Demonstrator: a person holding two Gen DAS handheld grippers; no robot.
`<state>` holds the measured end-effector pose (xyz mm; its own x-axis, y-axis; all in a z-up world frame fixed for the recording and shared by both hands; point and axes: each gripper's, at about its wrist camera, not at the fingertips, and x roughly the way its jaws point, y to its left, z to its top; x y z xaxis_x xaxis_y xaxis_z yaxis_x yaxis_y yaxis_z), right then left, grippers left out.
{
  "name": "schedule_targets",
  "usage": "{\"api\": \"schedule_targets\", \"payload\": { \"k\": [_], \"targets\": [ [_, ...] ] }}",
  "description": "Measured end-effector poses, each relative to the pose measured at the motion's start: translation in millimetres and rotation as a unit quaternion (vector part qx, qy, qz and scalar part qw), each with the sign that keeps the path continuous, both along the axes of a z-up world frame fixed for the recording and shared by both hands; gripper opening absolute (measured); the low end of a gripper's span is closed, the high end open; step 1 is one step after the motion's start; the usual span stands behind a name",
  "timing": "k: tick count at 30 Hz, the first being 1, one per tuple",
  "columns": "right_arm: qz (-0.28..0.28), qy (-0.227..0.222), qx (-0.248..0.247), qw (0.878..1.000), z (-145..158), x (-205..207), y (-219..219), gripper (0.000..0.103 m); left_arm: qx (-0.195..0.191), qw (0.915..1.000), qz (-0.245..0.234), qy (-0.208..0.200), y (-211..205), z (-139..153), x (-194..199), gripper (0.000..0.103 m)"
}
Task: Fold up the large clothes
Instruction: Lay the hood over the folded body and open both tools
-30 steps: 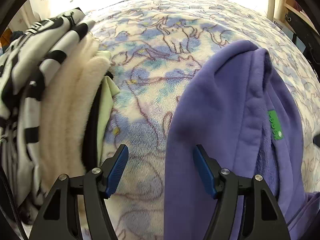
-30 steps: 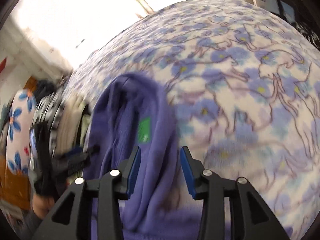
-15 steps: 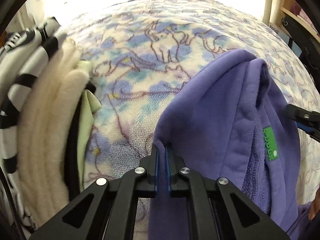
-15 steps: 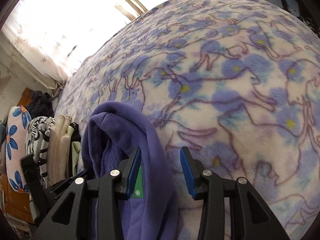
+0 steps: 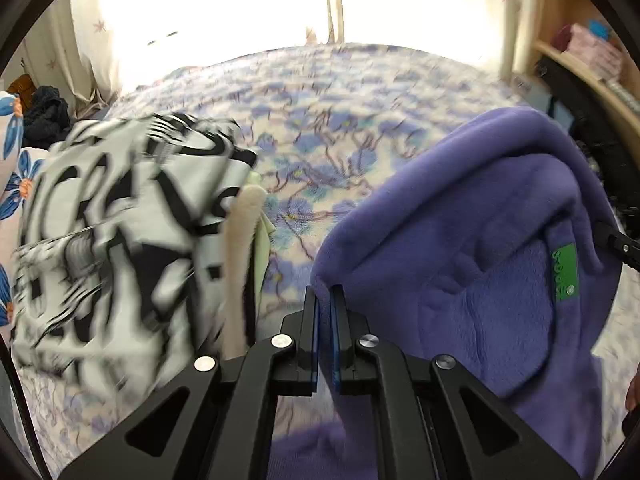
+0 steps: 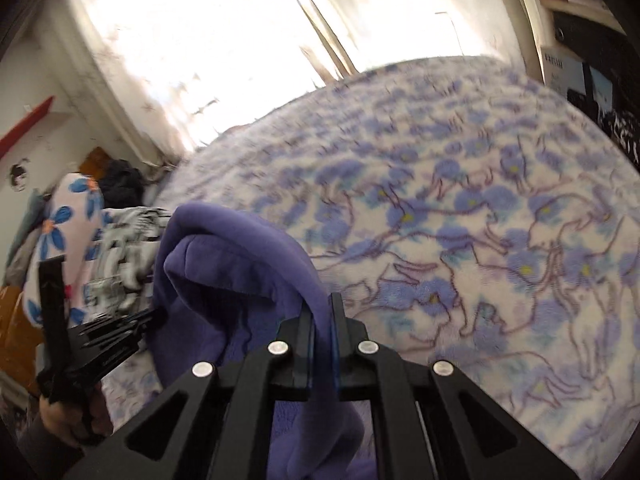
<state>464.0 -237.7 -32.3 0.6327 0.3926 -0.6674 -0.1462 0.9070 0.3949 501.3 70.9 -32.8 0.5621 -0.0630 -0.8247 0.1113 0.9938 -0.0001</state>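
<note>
A purple fleece hoodie (image 5: pixel 472 240) with a green label (image 5: pixel 565 272) hangs lifted above the flowered bedspread (image 5: pixel 320 120). My left gripper (image 5: pixel 324 300) is shut on the hood's left edge. In the right wrist view the same purple hoodie (image 6: pixel 224 276) drapes between both tools, and my right gripper (image 6: pixel 320 308) is shut on its right edge, the fabric running down between the blue pads. The left tool (image 6: pixel 100 344) and the hand that holds it show at the lower left there.
A stack of folded clothes lies left of the hoodie: a black-and-white patterned piece (image 5: pixel 120 220) on top, a cream fleece one (image 5: pixel 240 264) beside it. A flowered pillow (image 6: pixel 68 236) is further left. Bright curtained window behind the bed; wooden shelves (image 5: pixel 580 60) at right.
The left jaws closed on the hood's edge, then the right jaws closed on the other edge. Both grippers rose, lifting the hoodie off the bedspread; both views now show more of the window.
</note>
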Motion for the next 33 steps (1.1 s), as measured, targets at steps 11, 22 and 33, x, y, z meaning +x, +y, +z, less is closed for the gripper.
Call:
{"api": "schedule_targets", "payload": {
  "k": [11, 22, 33],
  "targets": [
    [0.081, -0.077, -0.070, 0.991, 49.9, -195.4, 17.3, 0.009, -0.076, 0.9946, -0.071, 0.011, 40.5, 27.0, -194.6, 0.003],
    [0.096, 0.053, -0.181, 0.977, -45.8, -316.4, 21.4, 0.010, -0.051, 0.9908, -0.078, 0.098, 75.2, -52.5, -332.4, 0.004],
    [0.081, 0.086, -0.059, 0.991, -47.6, -362.6, 25.6, 0.049, -0.182, 0.9774, -0.070, 0.083, 75.7, -44.2, -347.9, 0.041]
  ]
}}
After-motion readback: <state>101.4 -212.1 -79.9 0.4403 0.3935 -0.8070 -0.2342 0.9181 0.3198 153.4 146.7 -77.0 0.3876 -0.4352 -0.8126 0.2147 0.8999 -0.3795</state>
